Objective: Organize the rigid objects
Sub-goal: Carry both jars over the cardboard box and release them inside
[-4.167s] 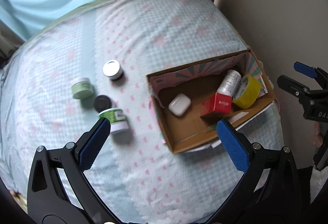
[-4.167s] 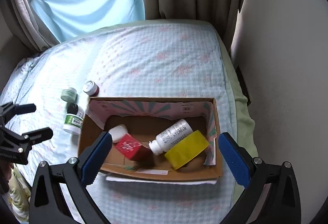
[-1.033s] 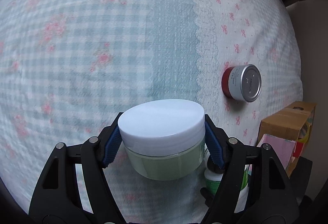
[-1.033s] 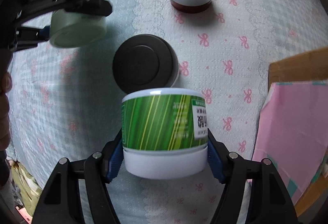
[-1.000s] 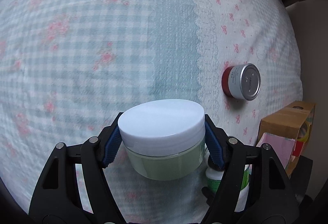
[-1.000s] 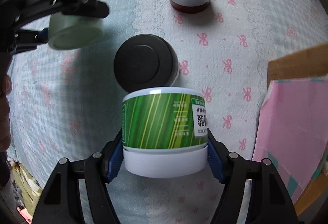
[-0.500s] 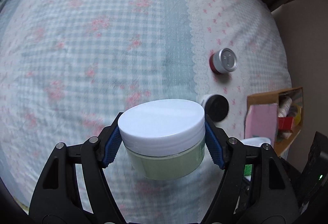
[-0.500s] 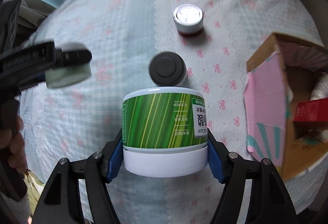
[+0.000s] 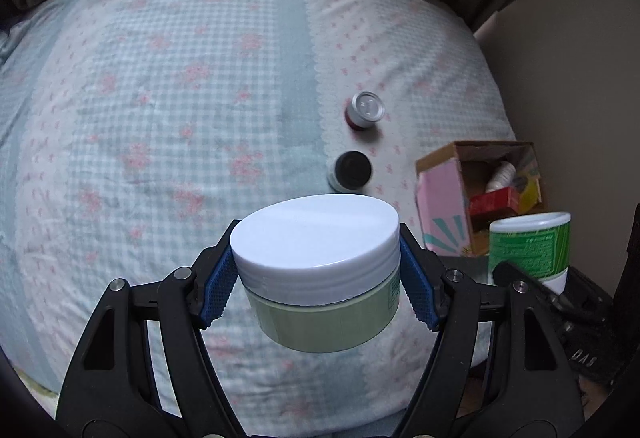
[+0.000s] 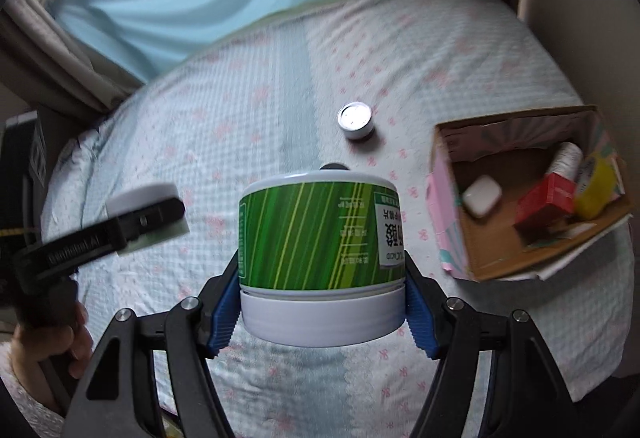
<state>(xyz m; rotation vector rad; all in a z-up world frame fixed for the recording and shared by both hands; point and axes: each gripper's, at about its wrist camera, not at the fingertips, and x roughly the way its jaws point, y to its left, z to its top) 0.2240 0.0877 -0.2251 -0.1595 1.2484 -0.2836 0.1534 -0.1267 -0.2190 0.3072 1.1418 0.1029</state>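
Observation:
My left gripper (image 9: 320,286) is shut on a pale green jar with a white lid (image 9: 320,274), held high above the bed. My right gripper (image 10: 322,298) is shut on a green-striped jar with a white base (image 10: 320,242), also held in the air; this jar shows in the left wrist view (image 9: 530,244). A cardboard box (image 10: 480,258) lies on the bed at the right and holds a white case (image 10: 482,195), a red box (image 10: 546,201), a white bottle (image 10: 566,157) and a yellow tape roll (image 10: 596,189). The left gripper with its jar shows at the left in the right wrist view (image 10: 148,215).
A silver-lidded red jar (image 9: 365,109) and a black-lidded jar (image 9: 351,169) stand on the checked bedspread left of the box (image 9: 440,205). A wall rises right of the bed. Curtains and a blue sheet hang behind it.
Both grippers have risen well above the bed with their jars held. The box and the two standing jars now look smaller and farther below.

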